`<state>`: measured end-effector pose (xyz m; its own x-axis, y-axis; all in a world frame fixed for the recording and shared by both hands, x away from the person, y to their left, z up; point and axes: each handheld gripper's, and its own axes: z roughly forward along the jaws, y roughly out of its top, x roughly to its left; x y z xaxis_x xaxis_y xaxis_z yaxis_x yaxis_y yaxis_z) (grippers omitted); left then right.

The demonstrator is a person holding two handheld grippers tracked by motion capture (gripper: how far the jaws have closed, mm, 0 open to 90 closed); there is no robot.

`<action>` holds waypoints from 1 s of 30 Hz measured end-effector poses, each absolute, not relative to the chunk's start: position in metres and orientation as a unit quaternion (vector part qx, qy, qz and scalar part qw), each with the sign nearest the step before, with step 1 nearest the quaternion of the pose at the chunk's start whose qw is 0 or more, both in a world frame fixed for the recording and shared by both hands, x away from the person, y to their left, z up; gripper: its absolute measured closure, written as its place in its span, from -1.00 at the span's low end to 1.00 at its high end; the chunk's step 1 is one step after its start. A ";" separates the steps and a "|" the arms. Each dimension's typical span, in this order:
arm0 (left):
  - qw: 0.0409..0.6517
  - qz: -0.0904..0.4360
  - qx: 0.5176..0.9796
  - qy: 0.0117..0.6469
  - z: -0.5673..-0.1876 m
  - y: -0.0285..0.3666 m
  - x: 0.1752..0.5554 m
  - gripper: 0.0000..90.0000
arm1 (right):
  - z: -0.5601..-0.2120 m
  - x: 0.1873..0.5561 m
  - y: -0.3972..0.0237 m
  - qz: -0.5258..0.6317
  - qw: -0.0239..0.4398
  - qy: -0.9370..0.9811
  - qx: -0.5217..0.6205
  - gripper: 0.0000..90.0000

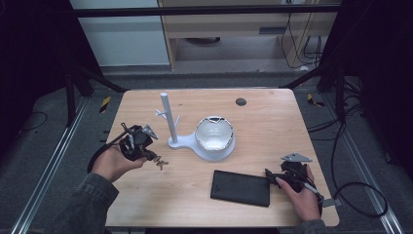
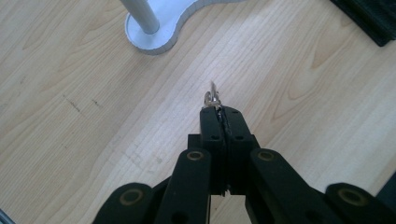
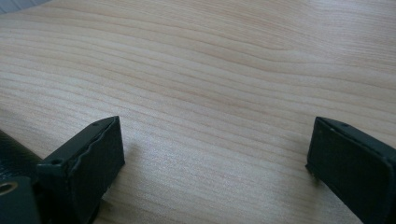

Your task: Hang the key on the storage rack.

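Left gripper: jaws pressed together, pinching a small metal key at the very tips. The key's end sticks out past the tips (too small to make out the rest). In the high view the gripper sits left of centre over the wooden table, the key at its tip, just in front of the white stand with its upright post. A white bowl sits on the stand's wide end.

Right gripper: jaws spread wide, nothing between them, bare wood beneath. In the high view it rests low at the table's right, next to the right edge of a flat black case.
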<state>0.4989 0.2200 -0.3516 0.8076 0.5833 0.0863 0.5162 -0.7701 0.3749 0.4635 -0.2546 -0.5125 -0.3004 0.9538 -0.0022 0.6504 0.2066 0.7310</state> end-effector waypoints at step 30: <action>0.223 0.134 0.919 0.298 -0.267 0.223 0.505 0.97 | -0.513 0.464 -0.254 0.320 0.235 0.739 0.544 -0.92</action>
<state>0.5050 0.2229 -0.2667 0.7869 0.6066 0.1133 0.4874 -0.7236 0.4888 0.4636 -0.2535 -0.5125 -0.2982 0.9545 0.0007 0.6542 0.2038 0.7283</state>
